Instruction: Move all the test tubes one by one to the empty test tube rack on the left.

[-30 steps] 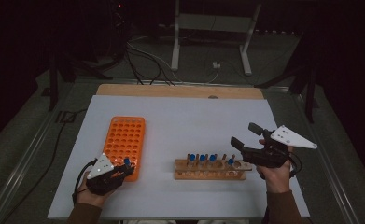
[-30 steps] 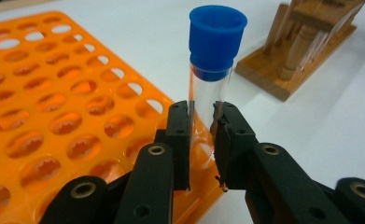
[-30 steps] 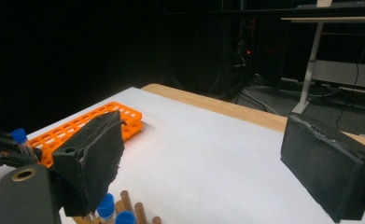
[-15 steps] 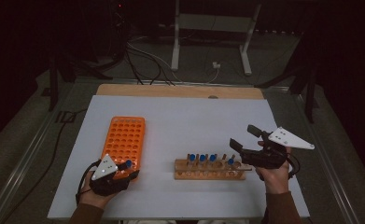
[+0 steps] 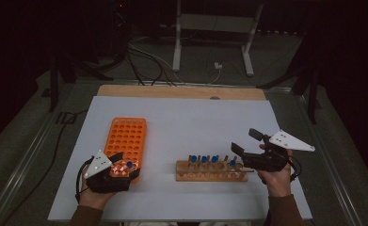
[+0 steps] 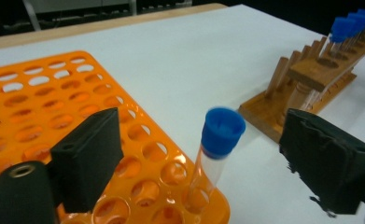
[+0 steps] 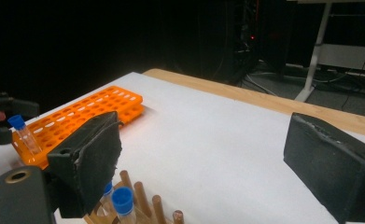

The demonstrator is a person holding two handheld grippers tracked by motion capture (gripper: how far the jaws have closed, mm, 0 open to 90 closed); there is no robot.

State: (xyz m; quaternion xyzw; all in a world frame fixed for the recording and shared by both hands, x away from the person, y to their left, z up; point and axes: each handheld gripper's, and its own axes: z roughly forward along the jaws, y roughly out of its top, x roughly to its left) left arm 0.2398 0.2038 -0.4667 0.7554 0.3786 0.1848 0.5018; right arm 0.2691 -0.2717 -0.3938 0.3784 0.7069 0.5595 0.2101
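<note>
The left gripper (image 6: 203, 154) stands at the near corner of the orange rack (image 6: 40, 107). Its jaws have just been opening and now stand wide on either side of a blue-capped tube (image 6: 217, 149), clear of it. The tube sits in a corner hole of the rack, leaning slightly. The right gripper (image 5: 245, 143) hovers at the right end of the wooden rack (image 5: 212, 172), jaws wide with nothing between them. Several blue-capped tubes (image 5: 204, 160) stand in the wooden rack. Both racks rest on the white table (image 5: 196, 117), apart.
</note>
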